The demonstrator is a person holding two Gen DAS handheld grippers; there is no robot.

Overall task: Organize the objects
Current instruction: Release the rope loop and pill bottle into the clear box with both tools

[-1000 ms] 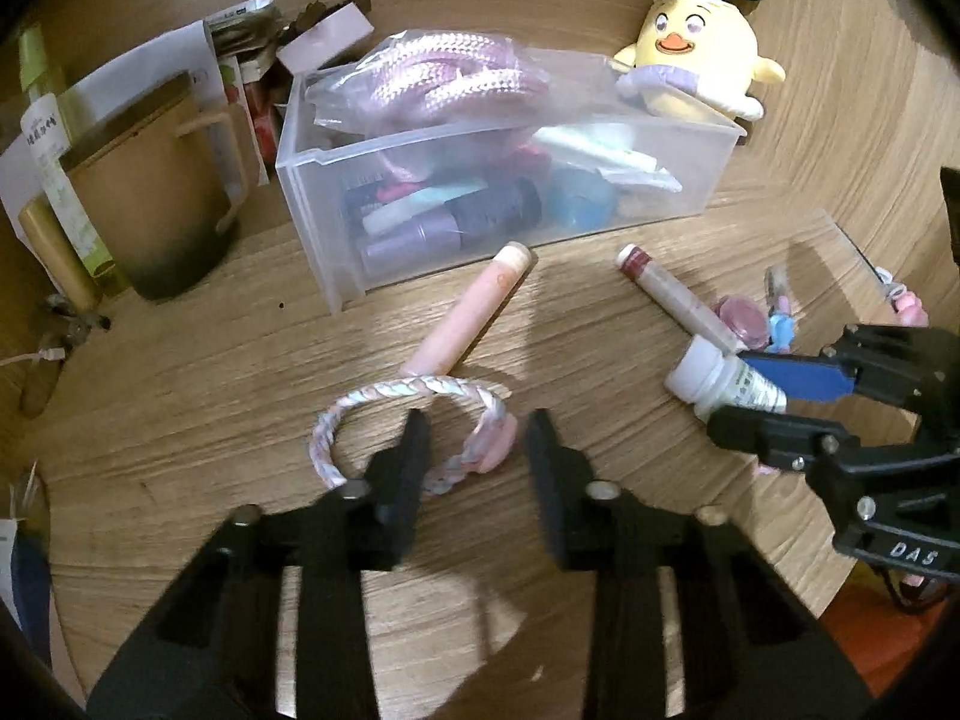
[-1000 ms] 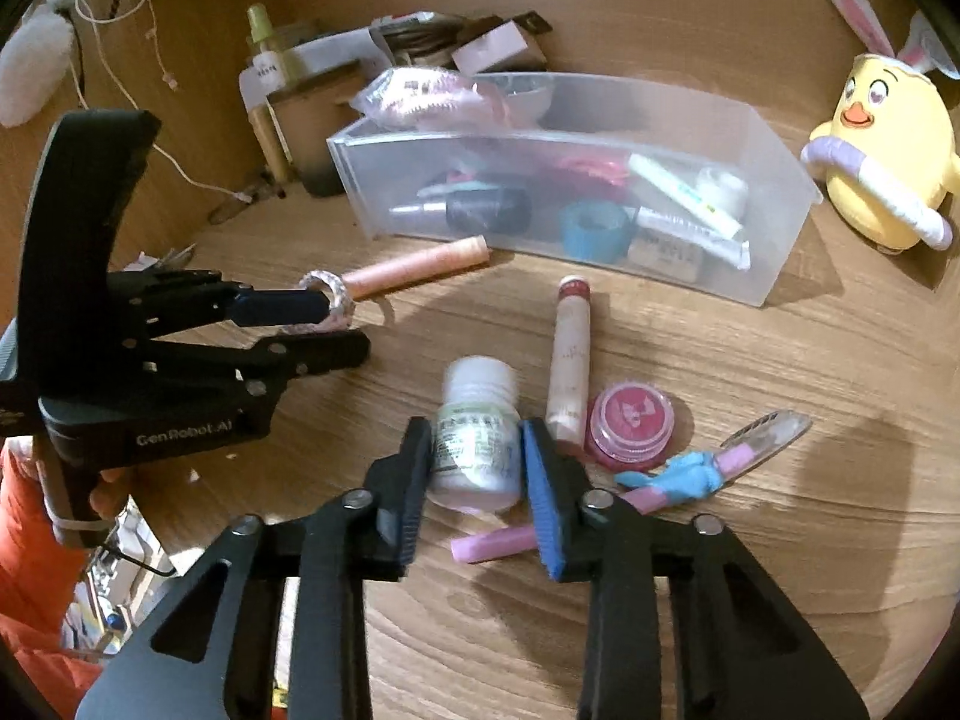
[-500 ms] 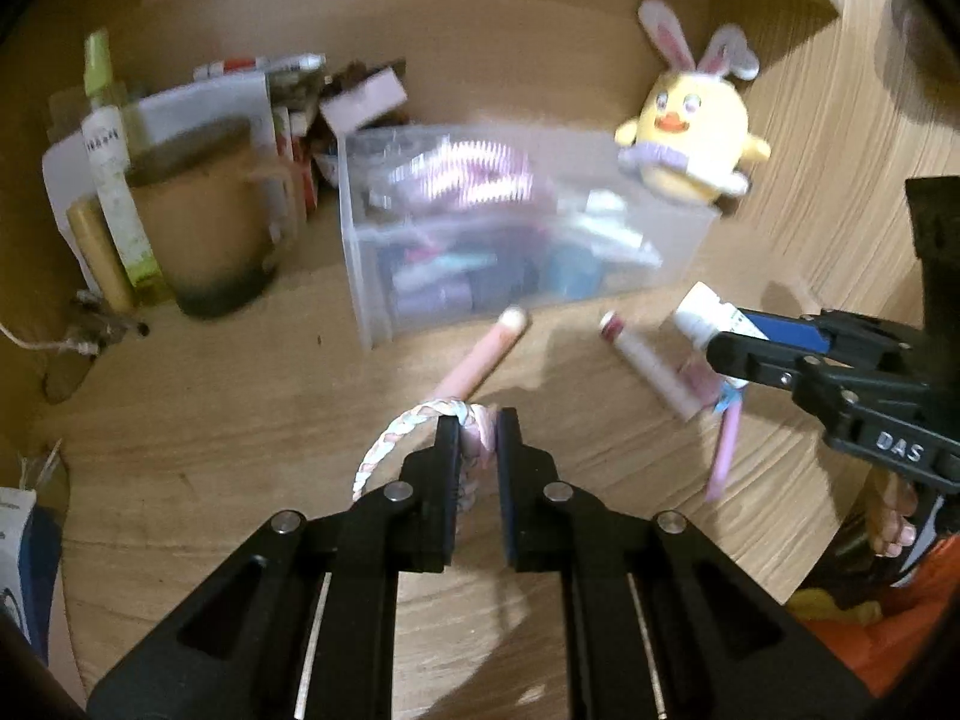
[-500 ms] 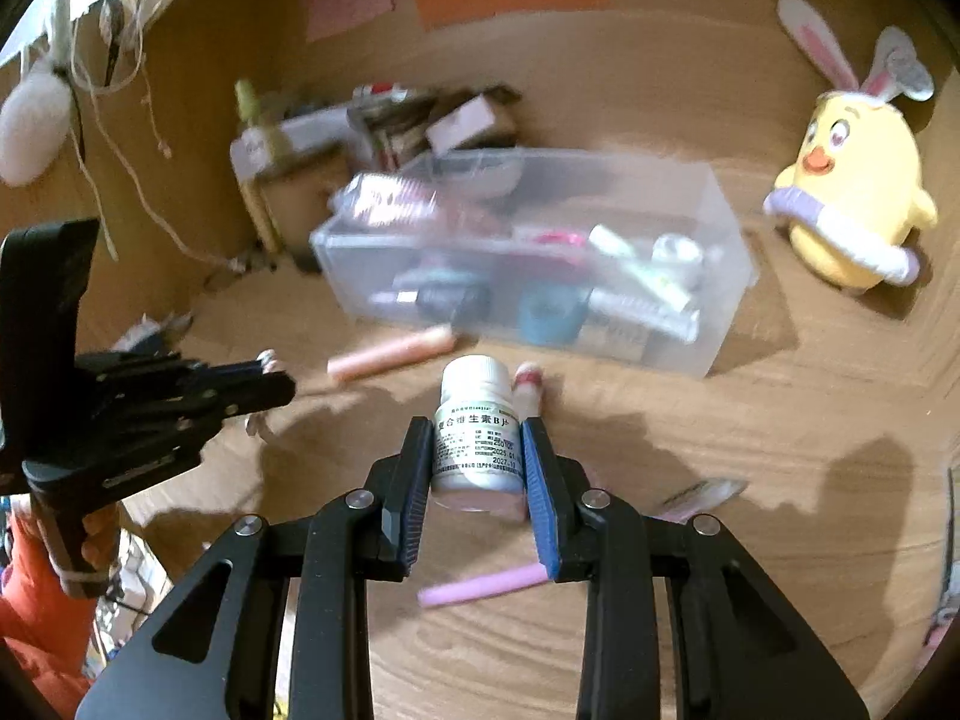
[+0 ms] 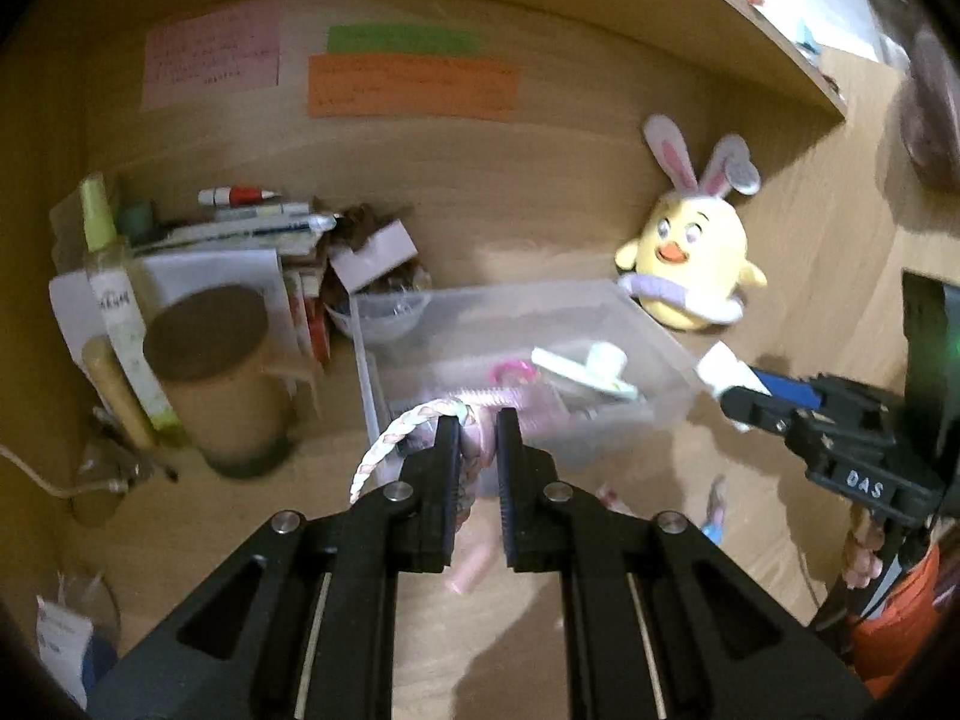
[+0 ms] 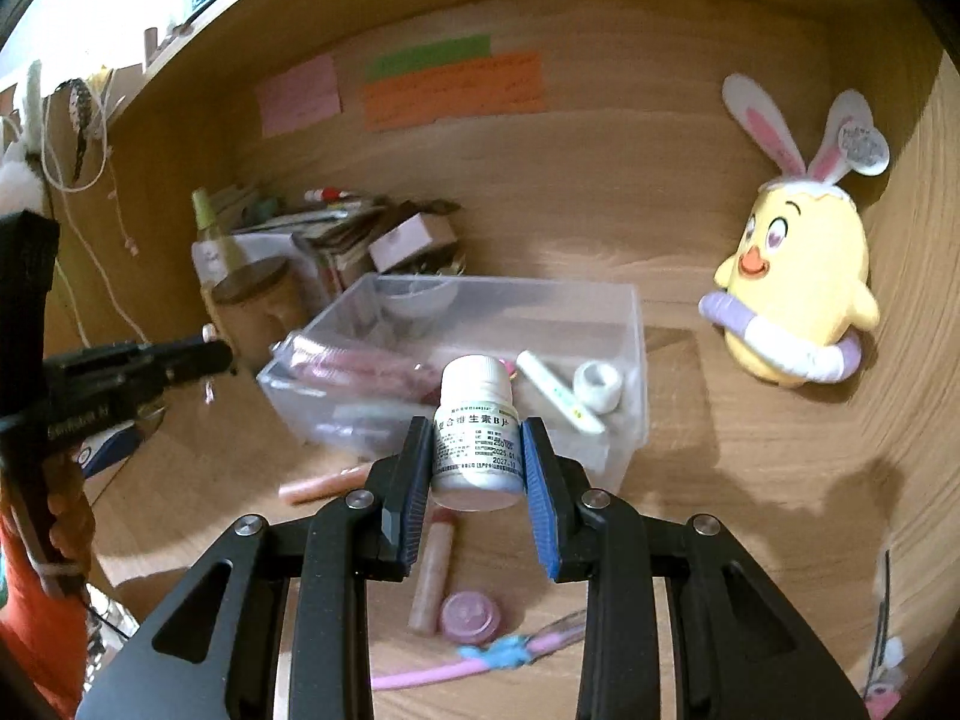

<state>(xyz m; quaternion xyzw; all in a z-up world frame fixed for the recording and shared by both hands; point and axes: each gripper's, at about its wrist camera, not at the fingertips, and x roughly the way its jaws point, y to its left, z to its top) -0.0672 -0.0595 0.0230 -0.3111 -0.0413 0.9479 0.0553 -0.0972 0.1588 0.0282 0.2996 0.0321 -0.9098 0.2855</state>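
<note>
So right up close, the right gripper [image 6: 474, 468] has its blue-padded fingers [image 6: 536, 480] clamped on both sides of a small white plastic pill bottle with a printed label [image 6: 477, 432], upright and lifted off the wooden desk [image 6: 750, 480]. The left gripper [image 5: 477, 450] is pinched shut on a pink-and-white braided hair tie loop [image 5: 402, 432], which arcs out past the left finger, also held up in the air. Down on the desk under the bottle sit a pink tube [image 6: 433, 576], a round pink compact [image 6: 471, 618] and a thin pink stick with a blue bit [image 6: 480, 657]. Just beyond both grippers is the clear plastic storage bin [image 6: 630, 360], full of tubes and pink stuff. Further back, a yellow chick plush with bunny ears [image 6: 798, 288] leans by the wall.
</note>
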